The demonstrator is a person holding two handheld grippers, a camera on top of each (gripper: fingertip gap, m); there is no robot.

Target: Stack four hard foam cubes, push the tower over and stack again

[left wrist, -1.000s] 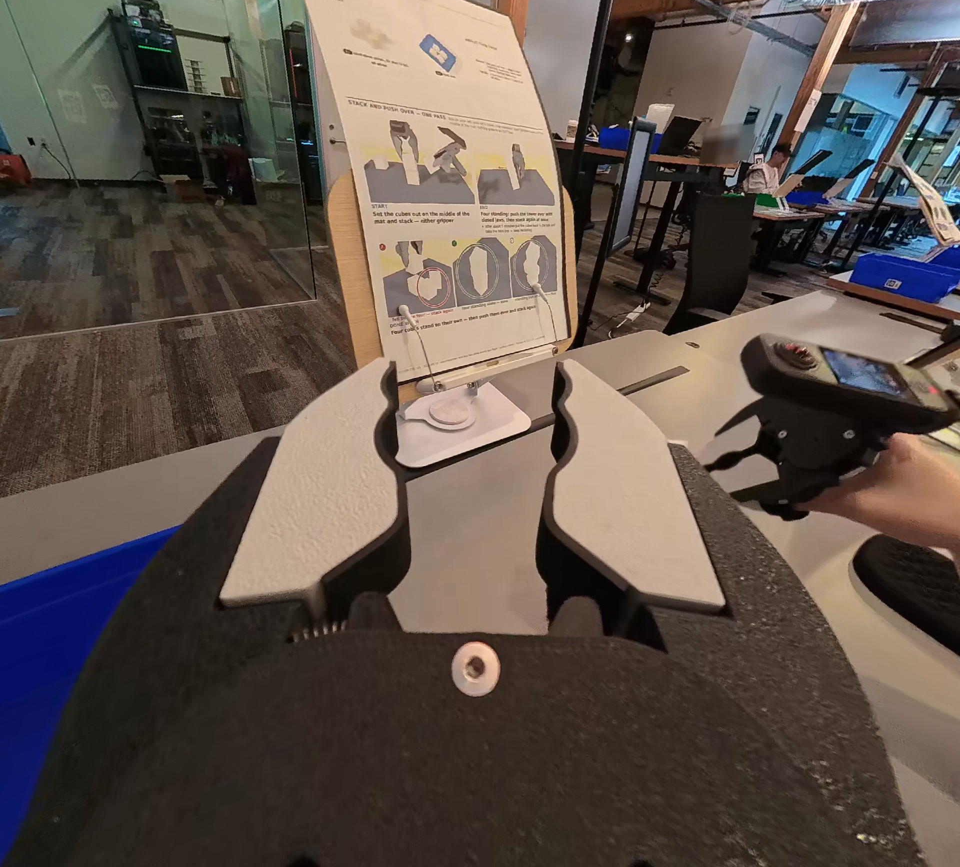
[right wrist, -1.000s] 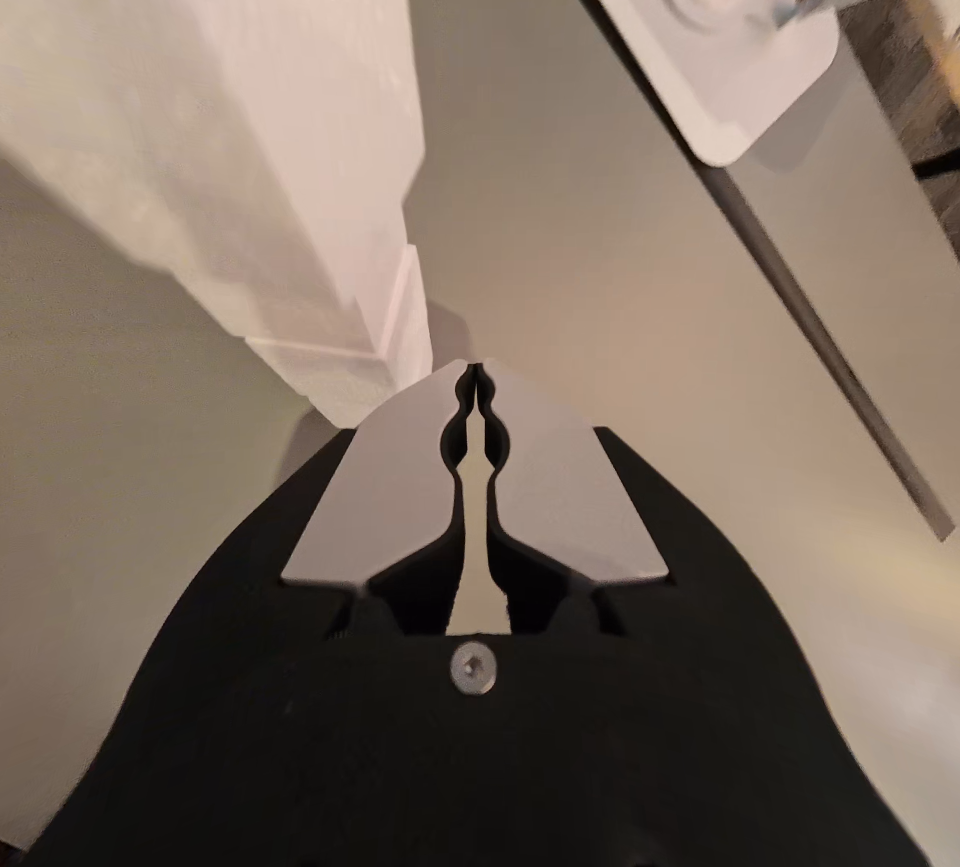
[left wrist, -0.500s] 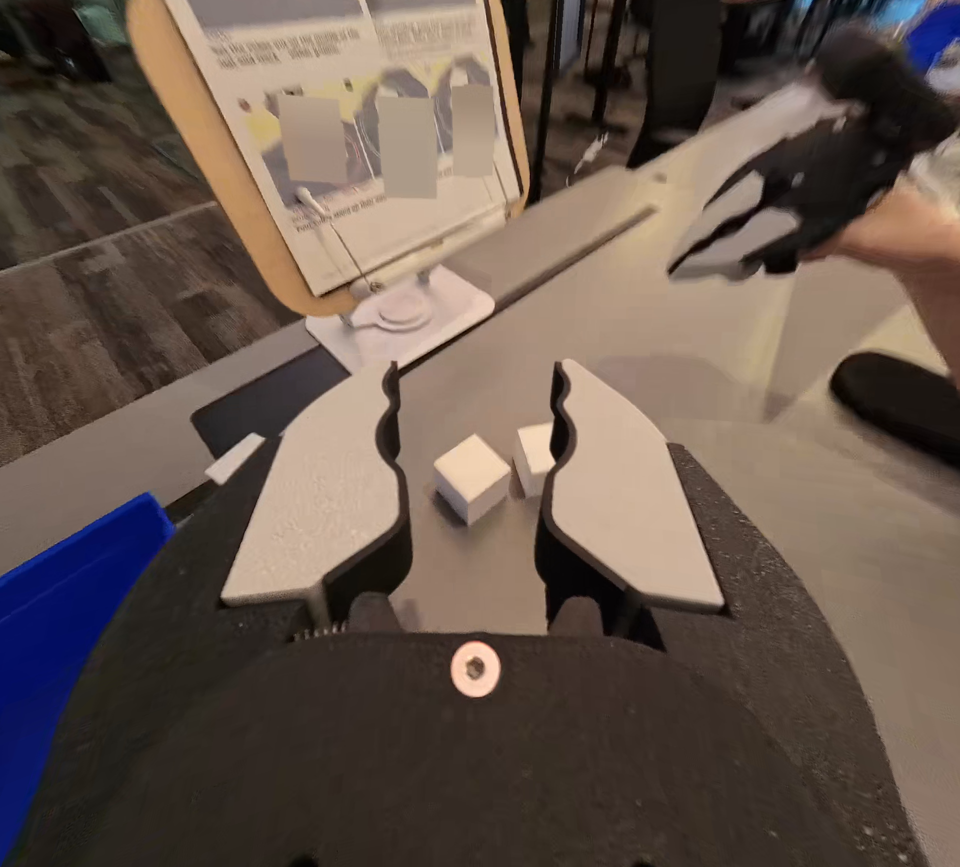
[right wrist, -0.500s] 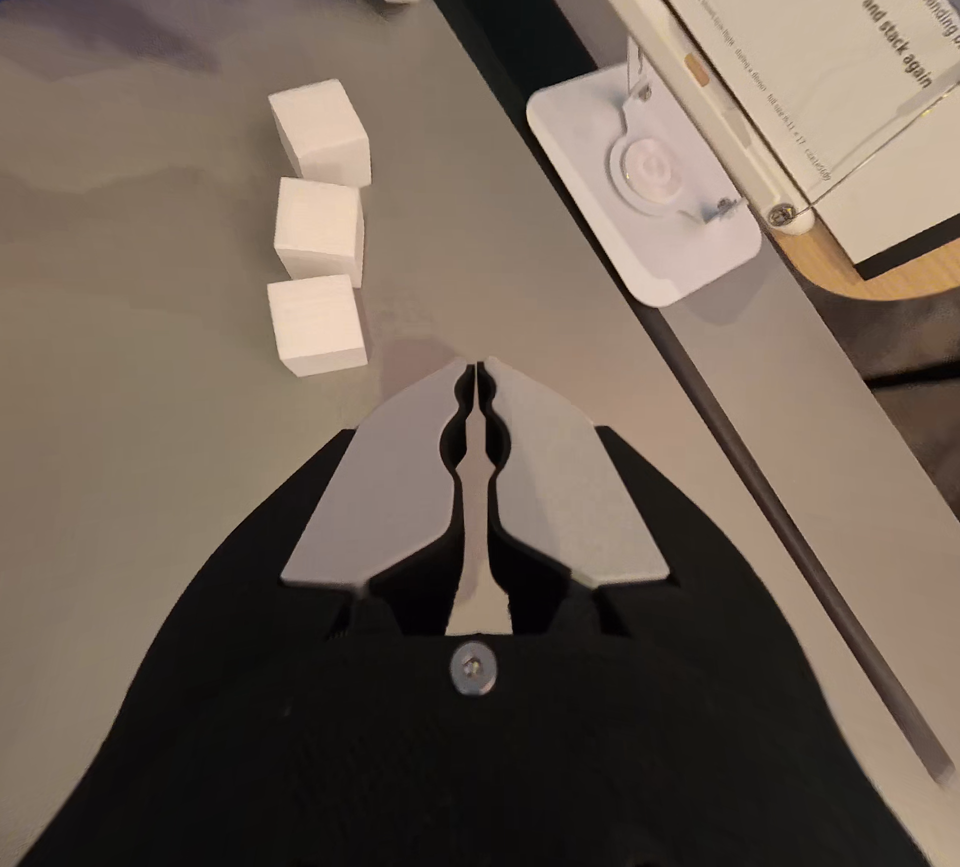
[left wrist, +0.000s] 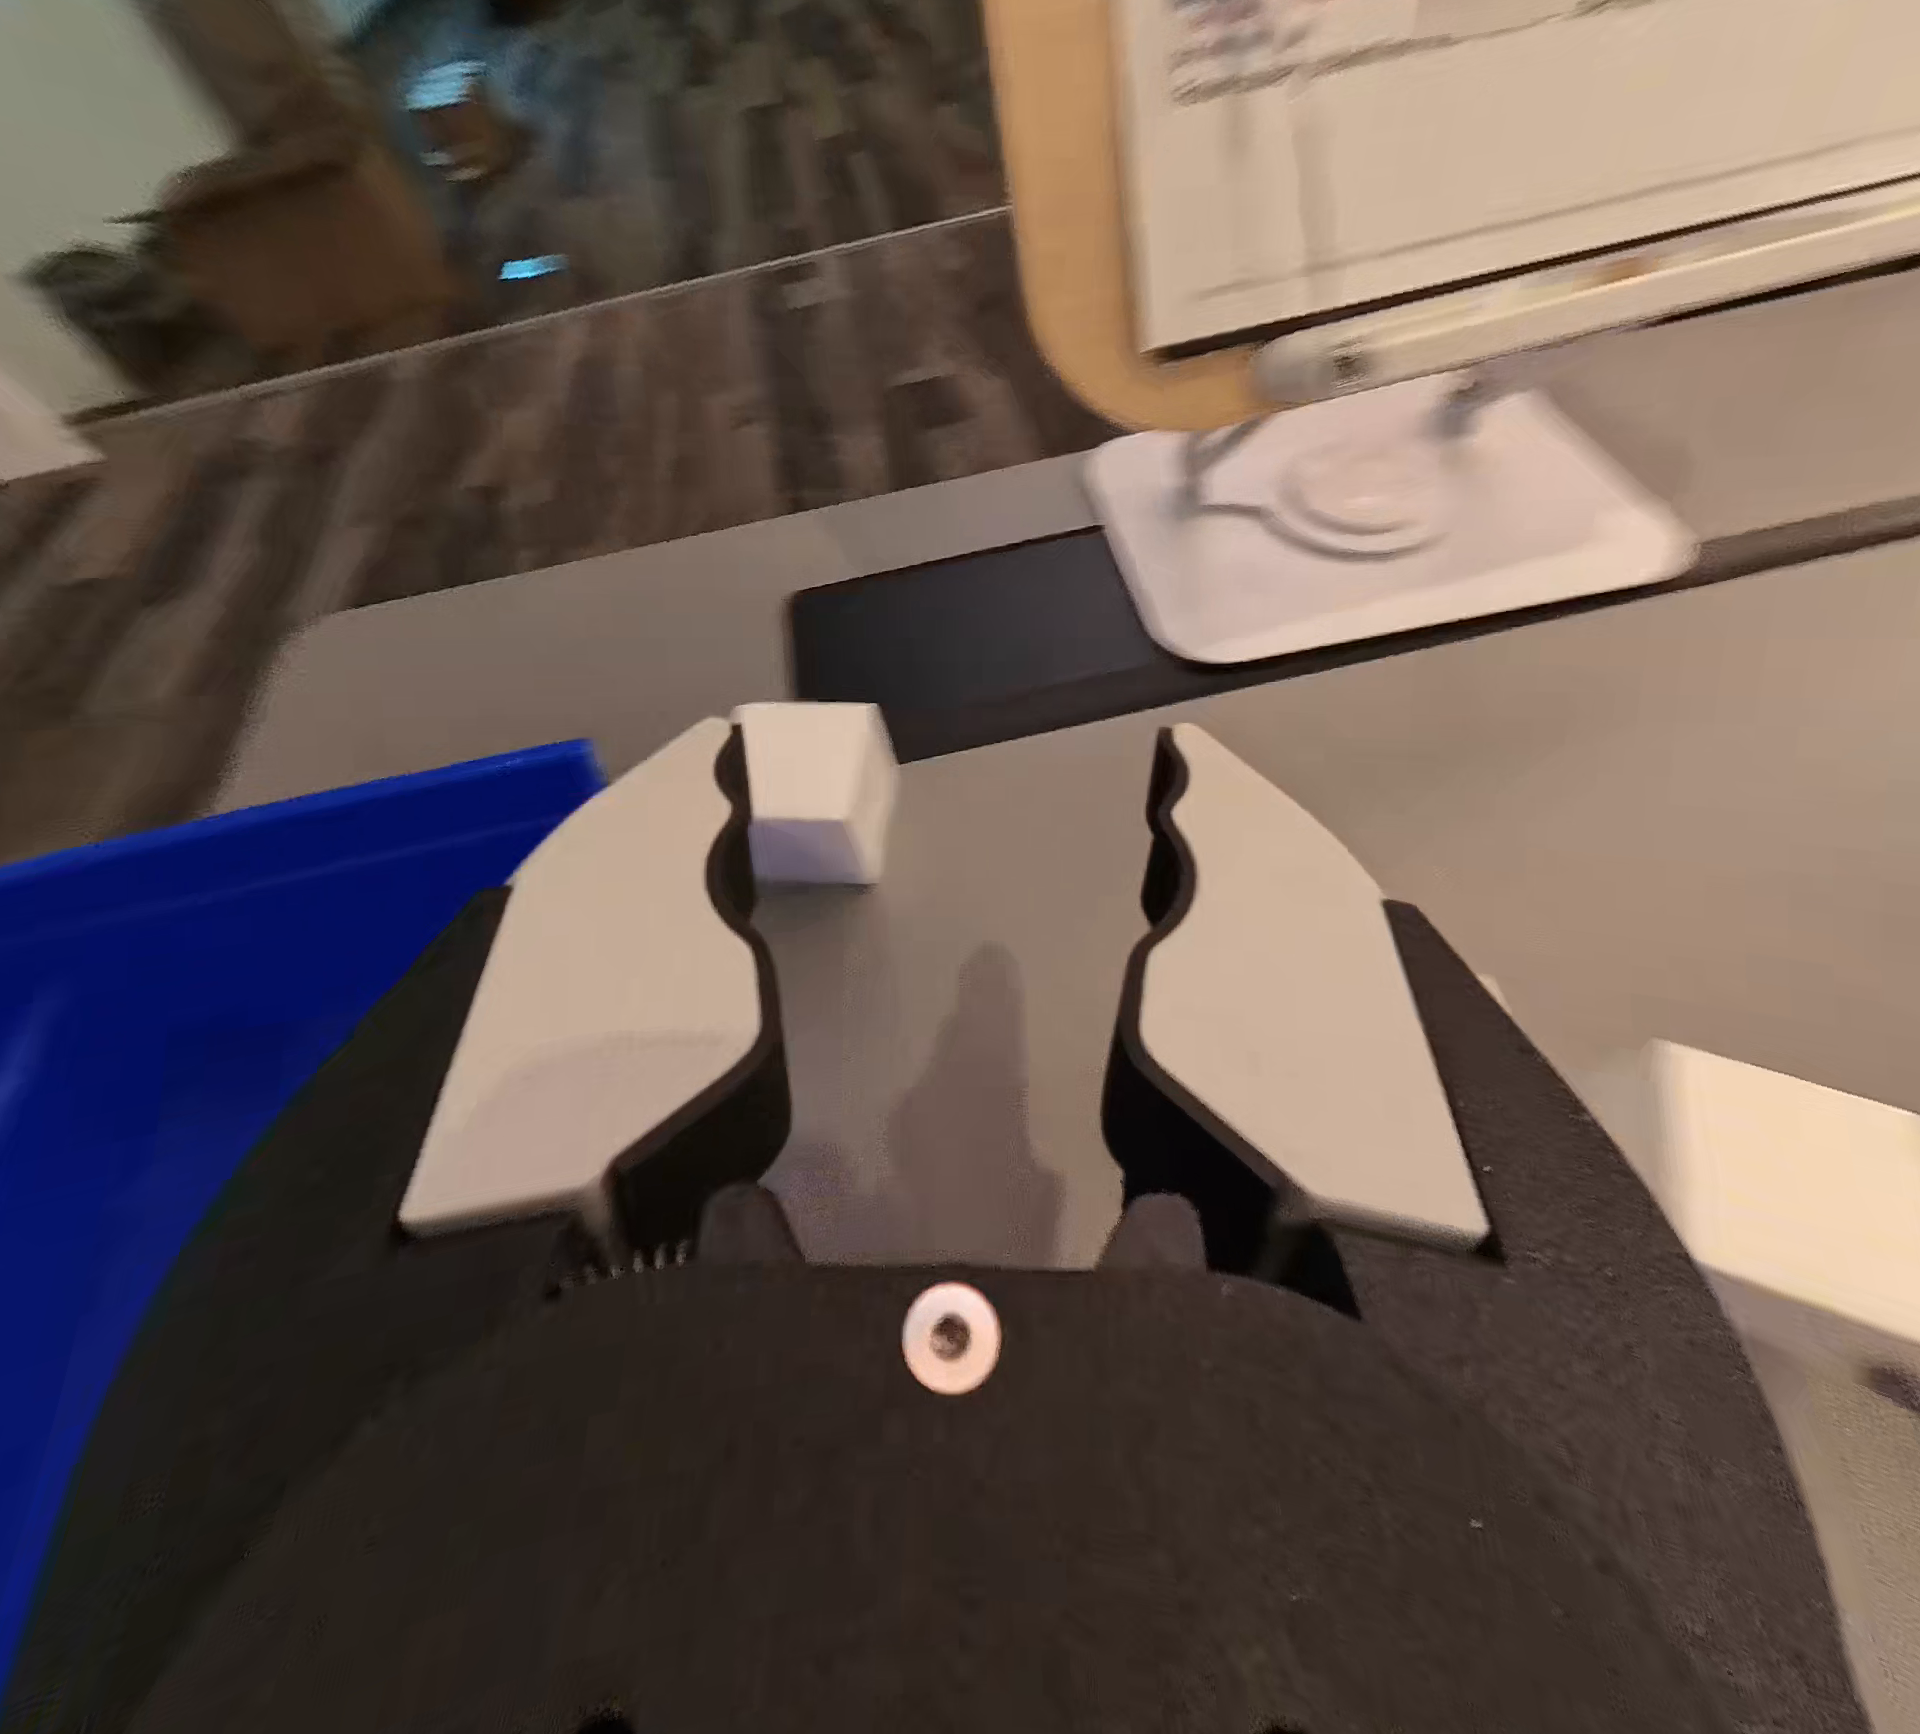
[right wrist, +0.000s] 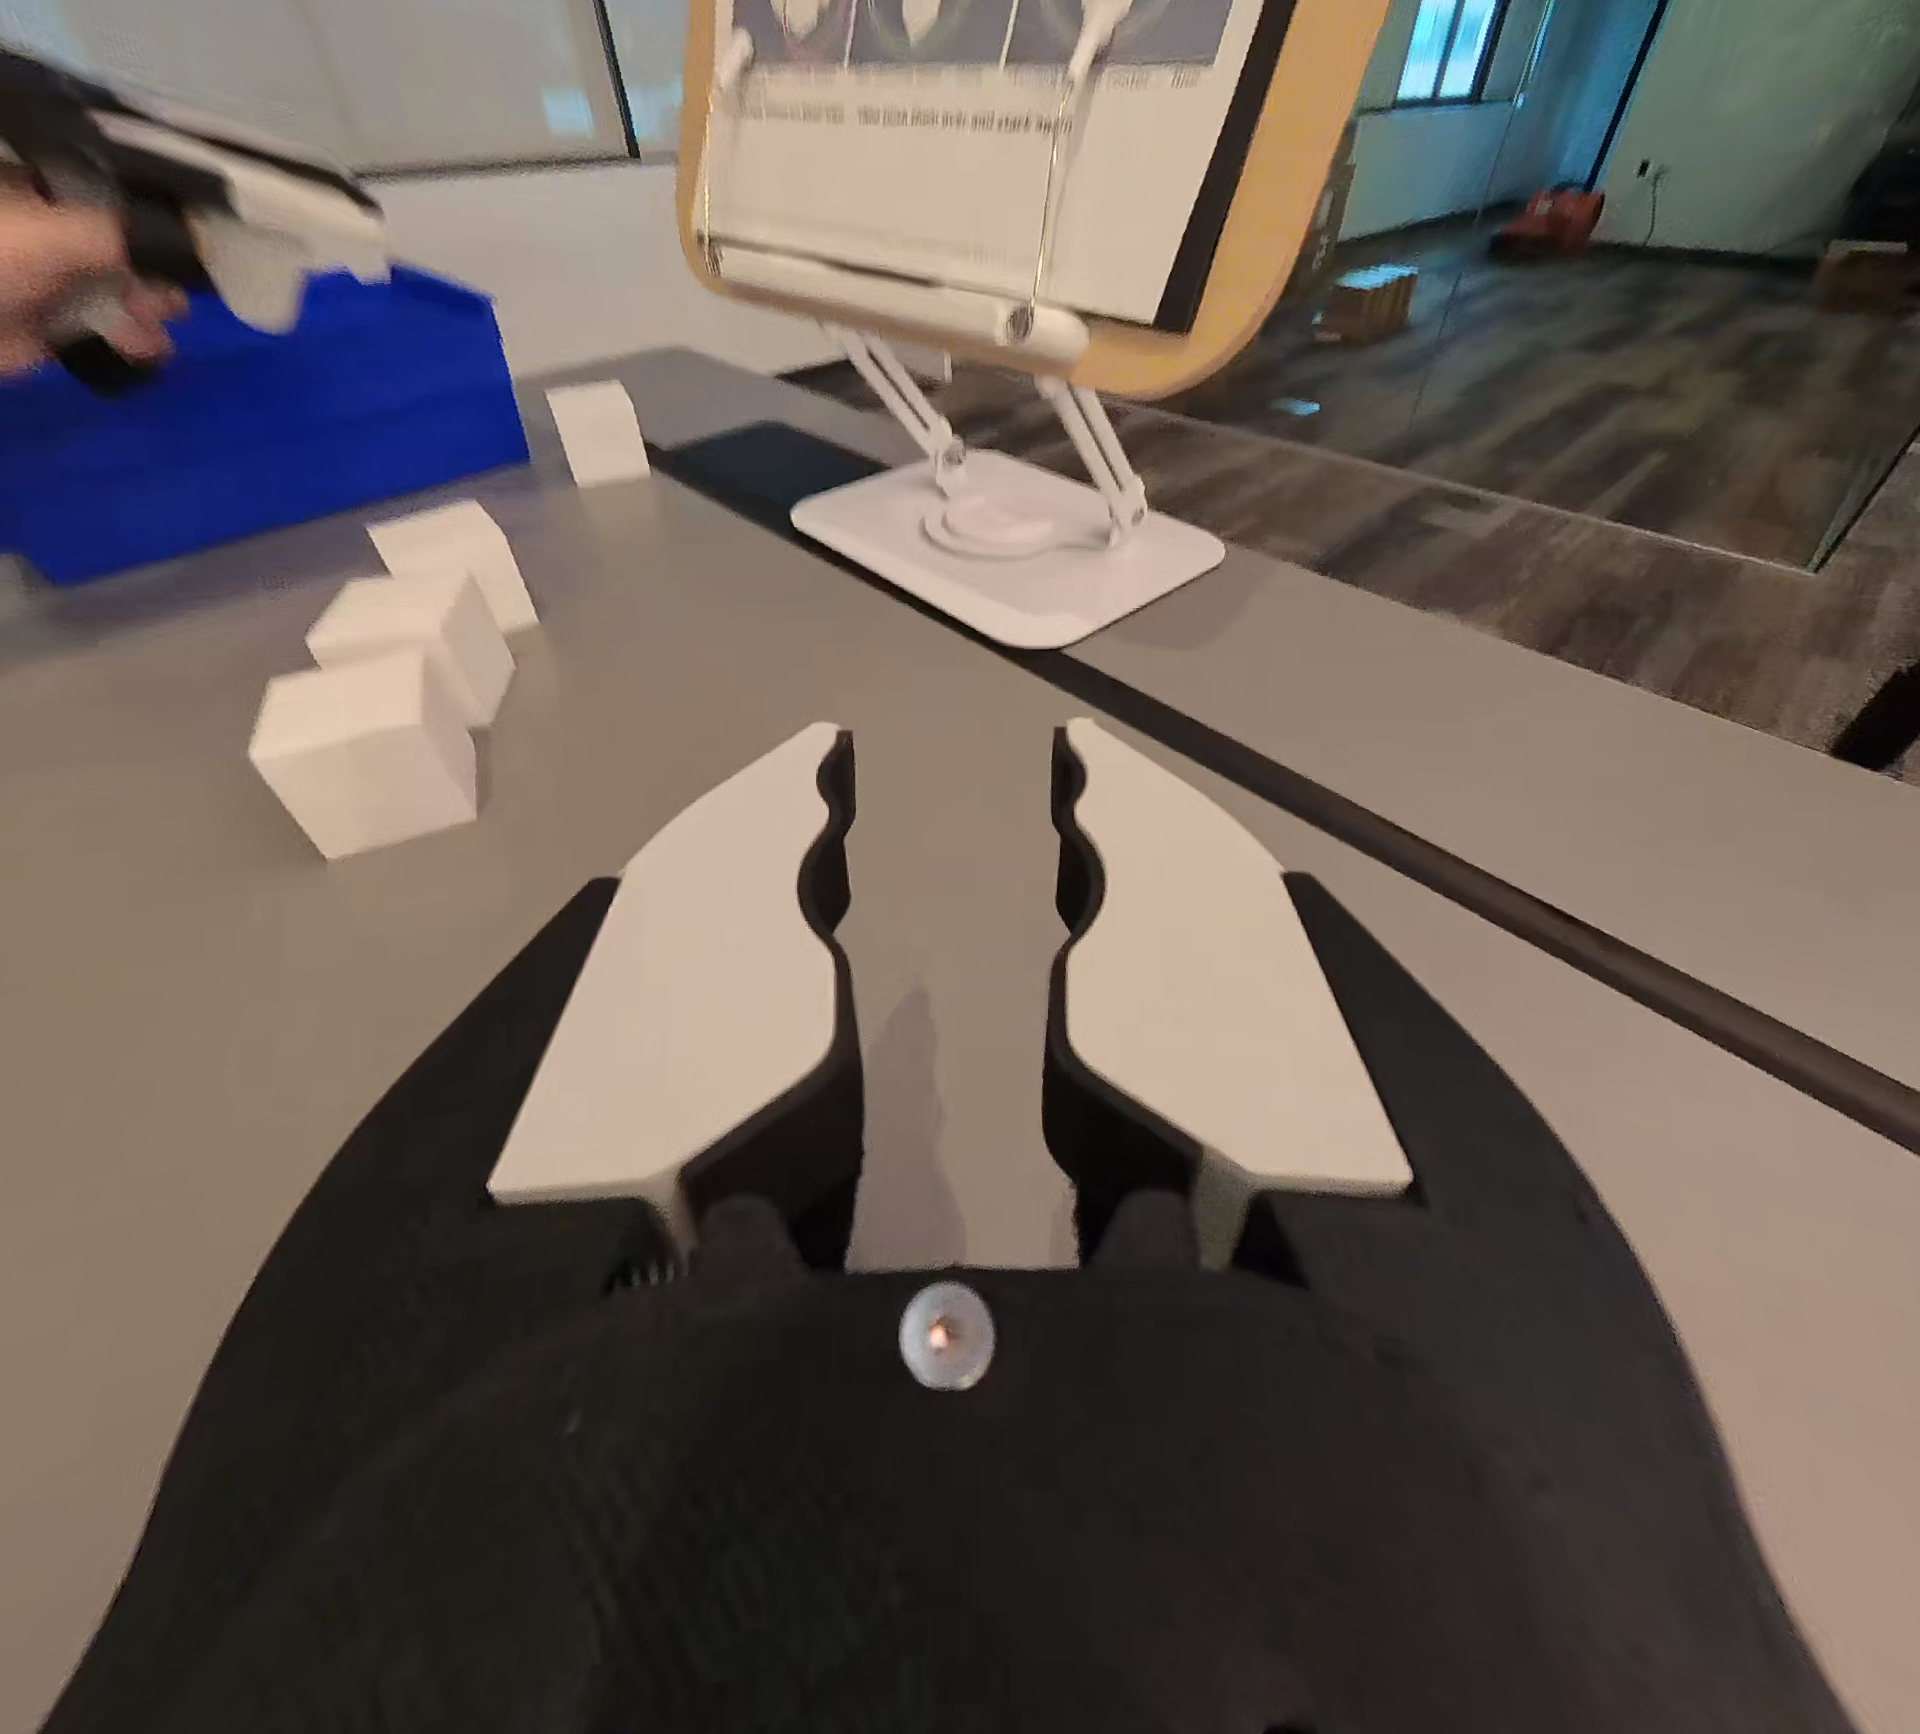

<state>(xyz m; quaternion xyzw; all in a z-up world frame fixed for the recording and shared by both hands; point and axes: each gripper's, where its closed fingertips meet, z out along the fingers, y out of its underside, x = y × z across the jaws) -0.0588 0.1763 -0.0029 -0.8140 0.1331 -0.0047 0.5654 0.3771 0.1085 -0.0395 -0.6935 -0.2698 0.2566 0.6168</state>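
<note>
Since before, the right gripper [right wrist: 951, 734] has opened; the left gripper [left wrist: 940, 734], jaws wide apart too, is nearer the far cube [left wrist: 821, 791] by its left fingertip

writing: I see printed lines on the instruction sheet [right wrist: 935, 126] clipped to the tan-edged stand board [right wrist: 1288, 209] | legibility: motion-blurred in both my wrist views | other marks: none I can make out on cubes, bin or surface
</note>
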